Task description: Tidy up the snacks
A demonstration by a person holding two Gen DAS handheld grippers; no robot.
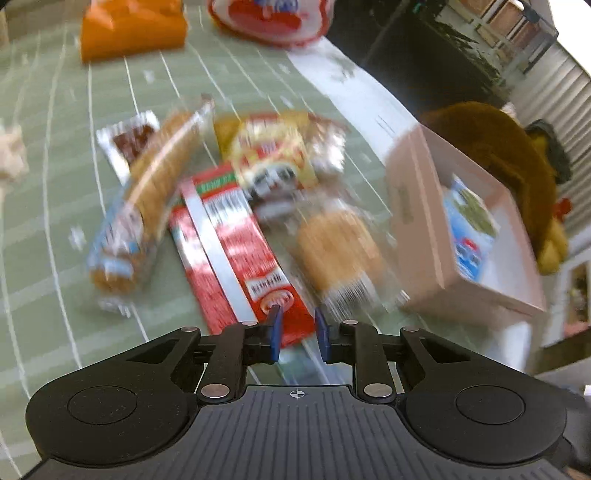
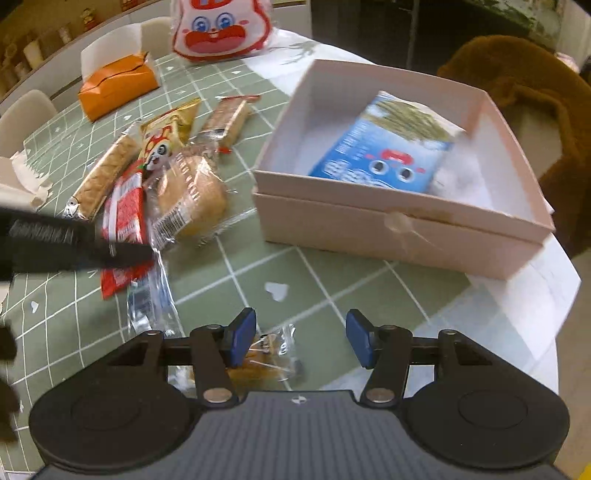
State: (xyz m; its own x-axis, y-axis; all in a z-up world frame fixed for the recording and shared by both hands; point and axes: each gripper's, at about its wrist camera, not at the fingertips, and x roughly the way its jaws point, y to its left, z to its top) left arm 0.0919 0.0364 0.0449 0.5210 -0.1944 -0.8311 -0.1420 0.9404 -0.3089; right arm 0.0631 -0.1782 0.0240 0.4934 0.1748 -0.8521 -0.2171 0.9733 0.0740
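While my left gripper (image 1: 298, 334) hung low over the red packet (image 1: 232, 251), its blue fingers stood a little apart with nothing between them. The left view was blurred. The red packet lay on the green checked tablecloth (image 2: 236, 295) in a heap of snacks: a long wafer bar (image 2: 105, 173), a yellow panda bag (image 2: 166, 136) and a wrapped bun (image 2: 192, 195), all touching or overlapping. My right gripper (image 2: 301, 341) was wide open above the cloth, holding nothing; a small wrapped snack (image 2: 266, 360) lay just beneath its left finger. The pink box (image 2: 402, 229) stood right of the heap, near it, with a blue packet (image 2: 384, 147) tilted inside. An orange box (image 2: 118, 86) and a rabbit-face bag (image 2: 221, 29) were at the far side.
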